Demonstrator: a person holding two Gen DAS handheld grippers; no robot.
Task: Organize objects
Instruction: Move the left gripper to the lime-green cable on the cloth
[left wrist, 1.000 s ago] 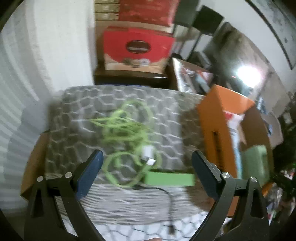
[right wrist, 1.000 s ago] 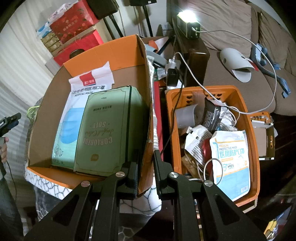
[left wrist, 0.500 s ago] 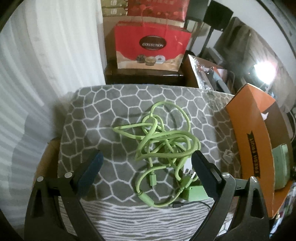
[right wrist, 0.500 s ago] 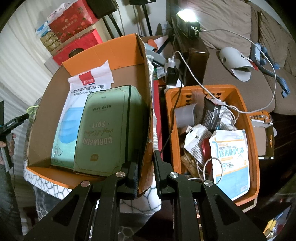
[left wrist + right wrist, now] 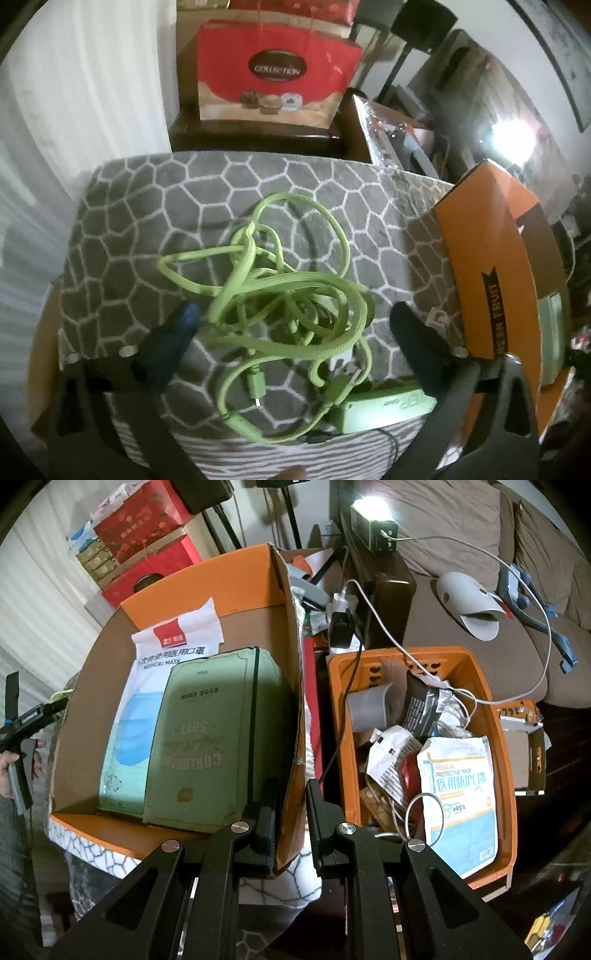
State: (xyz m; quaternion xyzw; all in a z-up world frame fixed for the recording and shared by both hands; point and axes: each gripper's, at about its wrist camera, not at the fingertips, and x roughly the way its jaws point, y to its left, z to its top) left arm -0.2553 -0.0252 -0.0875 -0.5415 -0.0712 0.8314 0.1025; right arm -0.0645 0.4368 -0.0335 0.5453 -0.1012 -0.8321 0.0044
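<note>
two grippers were at work, each on its own job. nearest in the left wrist view, the left gripper (image 5: 295, 317) stood with its jaws spread as wide as they went, having just been opening further, and the tangled green cable (image 5: 284, 295) lay between its fingers (image 5: 173, 343) with neither pad pressing on it. the cable sprawled in loose loops on the grey honeycomb cloth (image 5: 147, 206), its plugs trailing toward a green power bank (image 5: 384, 406) at the near edge. just beside the cloth to the right stood the orange cardboard box (image 5: 480, 266), and beyond it all a red gift bag (image 5: 273, 74) sat on a dark stand.

in the right wrist view, the right gripper (image 5: 291, 812) was clamped shut on the near wall of the orange cardboard box (image 5: 291, 716), steadying it. inside lay a green tissue pack (image 5: 210, 738) on top of a medical mask packet (image 5: 162, 653). to the right sat an orange plastic basket (image 5: 506, 760) full of clutter.

the step in hand seemed to be the reach for the cable, to be put in the box. the next move would call for lowering onto the thickest part of the bundle and closing there, since stray loops and the attached power bank could drag or snag when lifted.
</note>
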